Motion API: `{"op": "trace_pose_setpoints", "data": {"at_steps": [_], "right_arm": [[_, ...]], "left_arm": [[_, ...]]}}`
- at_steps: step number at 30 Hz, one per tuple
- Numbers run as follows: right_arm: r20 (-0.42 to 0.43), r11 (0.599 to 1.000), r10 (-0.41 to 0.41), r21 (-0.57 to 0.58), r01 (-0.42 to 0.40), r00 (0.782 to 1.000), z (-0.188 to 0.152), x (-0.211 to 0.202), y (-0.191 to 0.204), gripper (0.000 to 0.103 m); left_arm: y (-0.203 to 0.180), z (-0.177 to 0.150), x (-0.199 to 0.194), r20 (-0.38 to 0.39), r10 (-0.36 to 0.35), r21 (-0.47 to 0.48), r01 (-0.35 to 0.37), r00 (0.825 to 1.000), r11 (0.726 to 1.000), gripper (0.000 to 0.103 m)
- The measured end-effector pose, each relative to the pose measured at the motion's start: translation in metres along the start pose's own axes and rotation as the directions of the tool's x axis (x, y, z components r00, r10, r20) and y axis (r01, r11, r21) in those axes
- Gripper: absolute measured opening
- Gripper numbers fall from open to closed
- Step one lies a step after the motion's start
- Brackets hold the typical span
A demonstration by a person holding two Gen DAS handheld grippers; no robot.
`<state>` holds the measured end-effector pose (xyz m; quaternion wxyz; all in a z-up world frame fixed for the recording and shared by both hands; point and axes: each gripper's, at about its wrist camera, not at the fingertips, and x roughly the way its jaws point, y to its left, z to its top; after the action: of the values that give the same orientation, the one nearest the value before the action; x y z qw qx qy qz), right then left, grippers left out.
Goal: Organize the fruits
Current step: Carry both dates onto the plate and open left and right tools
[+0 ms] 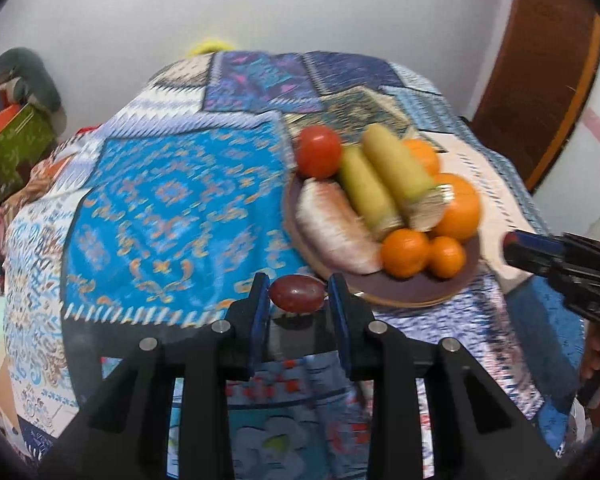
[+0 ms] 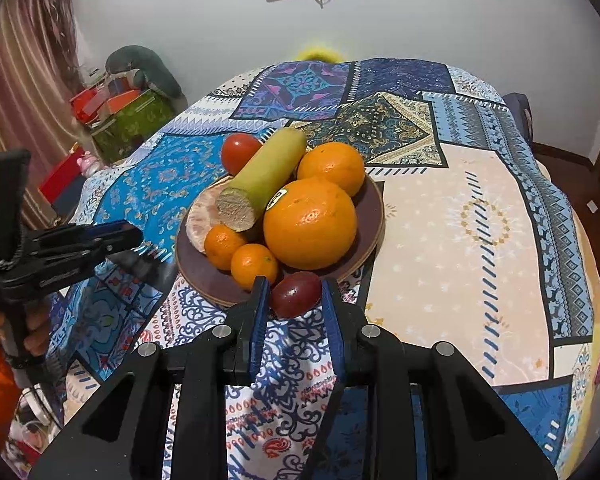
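The left gripper (image 1: pixel 298 294) has its jaws closed narrowly on a dark red fruit (image 1: pixel 297 294), an oval one touching both blue pads (image 1: pixel 259 312), held above the patchwork cloth (image 1: pixel 160 184) just short of the near rim of the brown plate (image 1: pixel 400 294). The right gripper (image 2: pixel 295 294) likewise clamps a second dark red fruit (image 2: pixel 296 294) between its pads, right at the plate's near edge (whether it touches the rim is not clear). On the plate lie a red tomato (image 2: pixel 240 152), a cut yellow-green vegetable (image 2: pixel 266 174), a peeled citrus (image 2: pixel 202 216), a large stickered orange (image 2: pixel 310 224), another orange (image 2: pixel 332 166) behind it, and two mandarins (image 2: pixel 254 264) at the front. From each wrist view, the other gripper shows at the side, well apart from the plate.
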<state>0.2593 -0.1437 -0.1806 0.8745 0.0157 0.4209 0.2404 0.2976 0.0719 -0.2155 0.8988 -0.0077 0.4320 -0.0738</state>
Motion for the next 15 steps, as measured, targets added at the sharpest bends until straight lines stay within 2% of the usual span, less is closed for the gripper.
{"op": "trace_pose_setpoints", "data": {"at_steps": [8, 15], "right_arm": [[-0.003, 1.0, 0.006, -0.007, -0.006, 1.0, 0.002, 0.008, 0.0, 0.024], [-0.015, 1.0, 0.026, 0.008, -0.026, 1.0, -0.002, 0.019, 0.0, 0.024]], "left_arm": [[-0.032, 0.005, 0.01, -0.017, -0.05, 0.031, 0.051, 0.999, 0.998, 0.03], [-0.039, 0.003, 0.025, -0.044, -0.062, 0.028, 0.063, 0.997, 0.998, 0.03]]}}
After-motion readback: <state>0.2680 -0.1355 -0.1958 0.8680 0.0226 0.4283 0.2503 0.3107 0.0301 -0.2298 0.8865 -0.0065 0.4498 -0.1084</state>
